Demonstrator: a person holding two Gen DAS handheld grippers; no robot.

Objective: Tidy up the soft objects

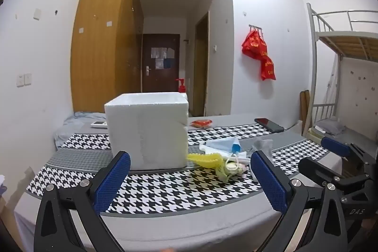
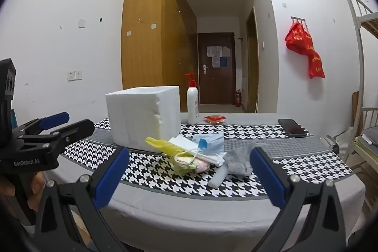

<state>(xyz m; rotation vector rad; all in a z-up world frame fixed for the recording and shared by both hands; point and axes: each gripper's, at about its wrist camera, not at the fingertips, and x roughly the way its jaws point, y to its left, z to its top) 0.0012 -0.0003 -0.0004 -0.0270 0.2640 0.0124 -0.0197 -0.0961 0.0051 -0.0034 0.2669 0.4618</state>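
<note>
**Inspection: table, foam box and soft-item pile, both claws spread**

White-walled room with a wooden wardrobe upper centre, a dark door down the corridor, and a metal bunk bed at the right edge. One table fills the lower half of both views, covered by a grey cloth with houndstooth bands.

One white foam box stands left of centre. Behind it, one pump bottle with a red head. Further right along the far edge lie one red packet and one dark phone. One red bag hangs on the right wall.

The soft items sit in one pile just right of the box's near corner: a yellow piece touching the box's base, blue face masks, a grey crumpled cloth, and a small white tube nearest the front edge. The items overlap; the exact count within the pile cannot be told.

Left gripper: jaws spread wide, nothing between them, short of the box. Right gripper: jaws spread wide, empty, short of the pile. Bare cloth lies between both claws and the objects; the front table edge is unobstructed.
</note>
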